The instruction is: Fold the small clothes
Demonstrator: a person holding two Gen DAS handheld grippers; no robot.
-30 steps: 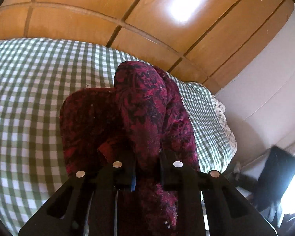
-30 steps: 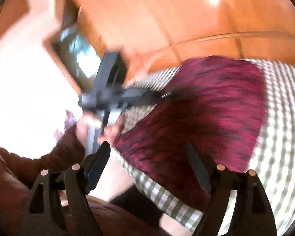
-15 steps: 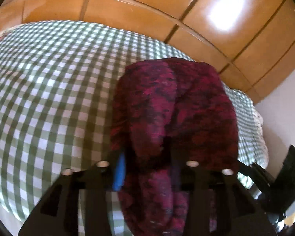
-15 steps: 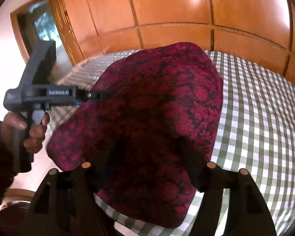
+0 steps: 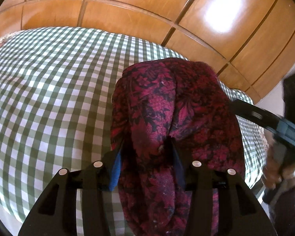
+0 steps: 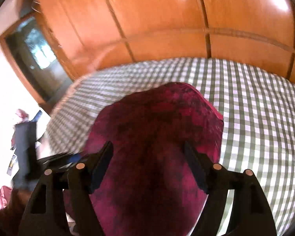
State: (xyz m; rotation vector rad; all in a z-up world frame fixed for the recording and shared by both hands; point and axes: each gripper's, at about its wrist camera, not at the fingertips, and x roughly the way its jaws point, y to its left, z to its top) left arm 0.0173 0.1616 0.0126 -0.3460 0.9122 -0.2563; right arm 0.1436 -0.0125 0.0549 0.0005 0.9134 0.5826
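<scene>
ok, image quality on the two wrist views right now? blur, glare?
Left wrist: sharp on the red garment and checked sheet, window glare on the wood panels, blur only at the right edge. Right wrist: motion-smeared throughout, garment pattern lost, left side blown out white, strong fisheye bending in both.

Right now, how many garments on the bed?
1. A red floral garment lies bunched near the edge of the checked bedspread, a fold of it between the left gripper's opening jaws. Others could be hidden beneath it.
</scene>
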